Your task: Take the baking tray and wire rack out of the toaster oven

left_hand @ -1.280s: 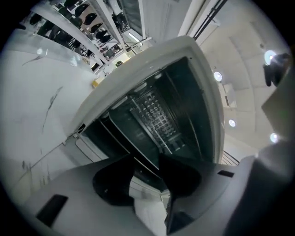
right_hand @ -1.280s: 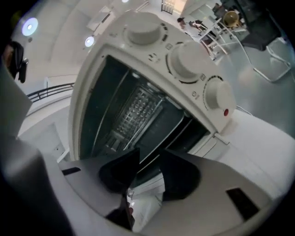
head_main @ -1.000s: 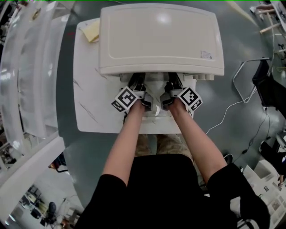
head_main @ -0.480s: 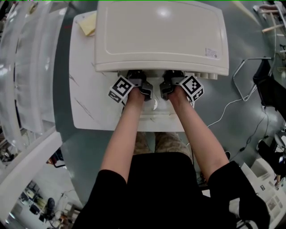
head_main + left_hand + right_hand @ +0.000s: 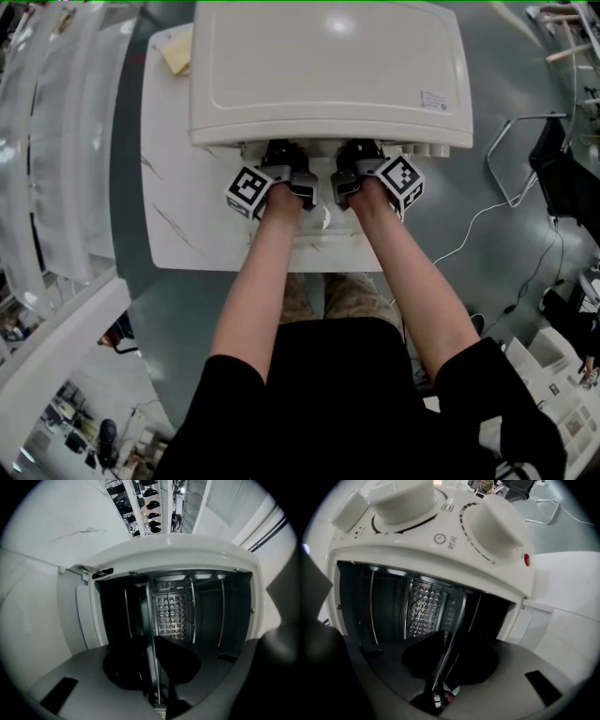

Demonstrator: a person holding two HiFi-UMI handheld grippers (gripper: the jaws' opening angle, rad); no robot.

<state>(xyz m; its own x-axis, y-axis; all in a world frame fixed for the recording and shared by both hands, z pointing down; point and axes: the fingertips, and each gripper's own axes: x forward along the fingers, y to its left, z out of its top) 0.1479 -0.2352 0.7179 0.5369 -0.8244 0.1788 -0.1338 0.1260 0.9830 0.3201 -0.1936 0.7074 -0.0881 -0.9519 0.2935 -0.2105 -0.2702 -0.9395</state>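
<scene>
A cream oven [image 5: 328, 70] stands on the white counter [image 5: 178, 225], its front facing the near edge and its body covering most of the far and right parts. A yellow sheet [image 5: 176, 52] lies at the far left corner, partly under the oven's side.

Both forearms reach from the near edge into the oven's front. The left tool [image 5: 283, 173] and right tool [image 5: 349, 171] sit just beside each other at the mouth, tips under the oven's top lip, with the marker cubes [image 5: 248, 190] turned outward.

In the left gripper view the oven cavity shows rolled on its side. The tray [image 5: 151, 620] shows edge-on as a thin grey sheet that runs from the cavity straight between the two dark pads [image 5: 180, 660]. The jaws have just been closing, and the pads now press on the tray's front edge from both sides. A thin wire lies along the sheet; whether it is the rack I cannot tell.

In the right gripper view the same thin sheet passes between that tool's pads [image 5: 424, 660], below two cream knobs [image 5: 497, 524]. Its jaws have also just been closing and now clamp the tray's edge. The tray is inside the oven, just at the opening.
</scene>
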